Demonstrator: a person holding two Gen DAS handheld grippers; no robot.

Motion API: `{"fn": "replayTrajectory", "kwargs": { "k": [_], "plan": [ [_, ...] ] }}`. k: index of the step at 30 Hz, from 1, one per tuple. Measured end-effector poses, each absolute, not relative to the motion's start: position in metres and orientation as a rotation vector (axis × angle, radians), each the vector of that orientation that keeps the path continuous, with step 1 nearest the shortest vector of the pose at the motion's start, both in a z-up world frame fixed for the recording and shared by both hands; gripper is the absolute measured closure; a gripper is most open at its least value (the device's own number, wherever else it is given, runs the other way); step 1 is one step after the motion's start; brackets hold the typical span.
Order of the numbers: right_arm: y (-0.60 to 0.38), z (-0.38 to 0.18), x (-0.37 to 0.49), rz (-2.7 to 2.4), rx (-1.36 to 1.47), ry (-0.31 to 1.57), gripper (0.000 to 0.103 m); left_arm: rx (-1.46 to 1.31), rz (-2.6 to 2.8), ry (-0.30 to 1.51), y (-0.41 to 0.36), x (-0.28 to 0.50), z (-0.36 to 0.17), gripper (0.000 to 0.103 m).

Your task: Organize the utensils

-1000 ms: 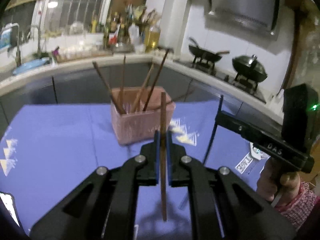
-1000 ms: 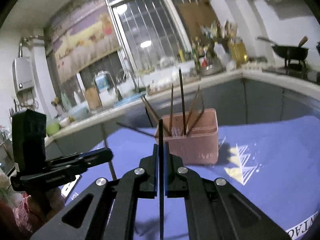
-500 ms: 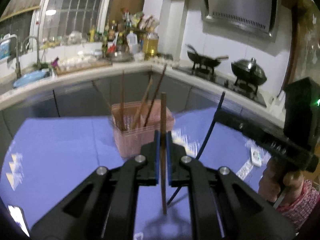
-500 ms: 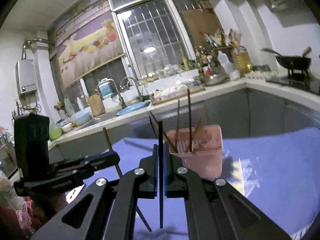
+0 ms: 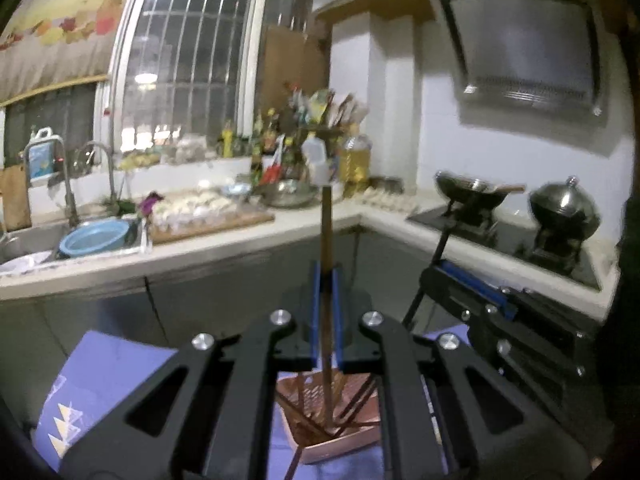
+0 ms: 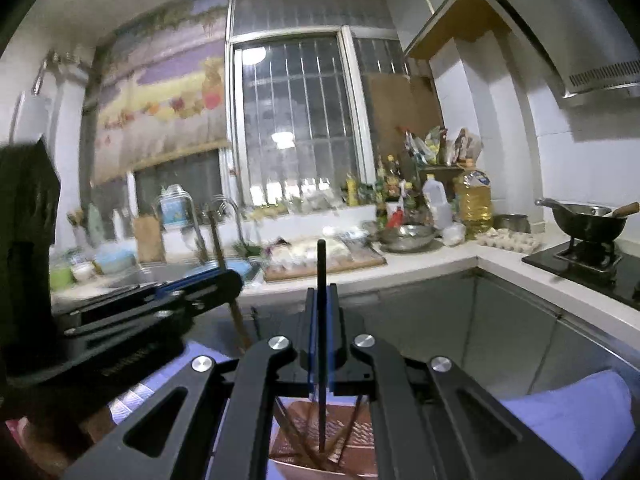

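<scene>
**Two chopsticks held upright over the pink basket**

My left hand-held gripper (image 5: 326,312) is pinching a brown wooden chopstick (image 5: 326,240) between its blue-lined fingers (image 5: 316,312). The stick stands close to upright, its top rising well above the fingers and its lower end reaching down inside the pink utensil basket (image 5: 360,436) directly beneath. Several other chopsticks (image 5: 298,408) already lean at angles inside that basket, resting against its slotted walls.

My right hand-held gripper (image 6: 322,336) is pressed together on a dark chopstick (image 6: 321,264), also held nearly vertical. Its lower tip hangs within the basket (image 6: 360,440), among the leaning sticks; I cannot tell whether it touches the bottom.

The basket sits on the table (image 5: 104,372), which is covered by a blue-purple cloth with a pale triangle pattern. From the left wrist view, the right hand-held gripper shows at the right, just beside mine, with its dark stick slanting down behind it. From the right wrist view, the left one appears at the left, blurred.

Beyond the table runs a kitchen counter (image 5: 208,240) with a sink holding a blue bowl (image 5: 96,238), a cutting board, bottles, and a wok (image 6: 584,220) on the stove.
</scene>
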State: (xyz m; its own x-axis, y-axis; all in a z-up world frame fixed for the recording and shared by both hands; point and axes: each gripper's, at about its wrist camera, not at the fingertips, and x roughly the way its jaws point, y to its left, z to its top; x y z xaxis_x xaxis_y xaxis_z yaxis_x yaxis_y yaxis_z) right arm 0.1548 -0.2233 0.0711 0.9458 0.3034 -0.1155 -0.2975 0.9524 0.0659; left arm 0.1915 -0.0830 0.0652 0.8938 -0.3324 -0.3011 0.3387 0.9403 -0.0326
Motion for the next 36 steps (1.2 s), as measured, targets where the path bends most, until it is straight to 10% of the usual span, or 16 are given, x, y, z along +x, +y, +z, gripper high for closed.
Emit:
{"fn": "replayTrajectory", "kwargs": {
  "k": [11, 15, 27, 36],
  "plan": [
    [-0.218, 0.008, 0.173, 0.319, 0.045, 0.294, 0.097, 0.049, -0.312, 0.483, -0.089, 0.218, -0.004, 0.097],
    [-0.219, 0.019, 0.159, 0.331, 0.055, 0.273, 0.089, 0.038, -0.293, 0.468, -0.082, 0.207, 0.011, 0.07],
    [-0.259, 0.033, 0.017, 0.284, 0.219, -0.005, 0.049, -0.086, -0.32, 0.222, -0.014, 0.075, 0.058, 0.034],
    [-0.262, -0.1, -0.024, 0.143, 0.371, 0.366, 0.046, 0.01, -0.24, 0.572, -0.014, 0.04, -0.066, 0.033]
  ]
}}
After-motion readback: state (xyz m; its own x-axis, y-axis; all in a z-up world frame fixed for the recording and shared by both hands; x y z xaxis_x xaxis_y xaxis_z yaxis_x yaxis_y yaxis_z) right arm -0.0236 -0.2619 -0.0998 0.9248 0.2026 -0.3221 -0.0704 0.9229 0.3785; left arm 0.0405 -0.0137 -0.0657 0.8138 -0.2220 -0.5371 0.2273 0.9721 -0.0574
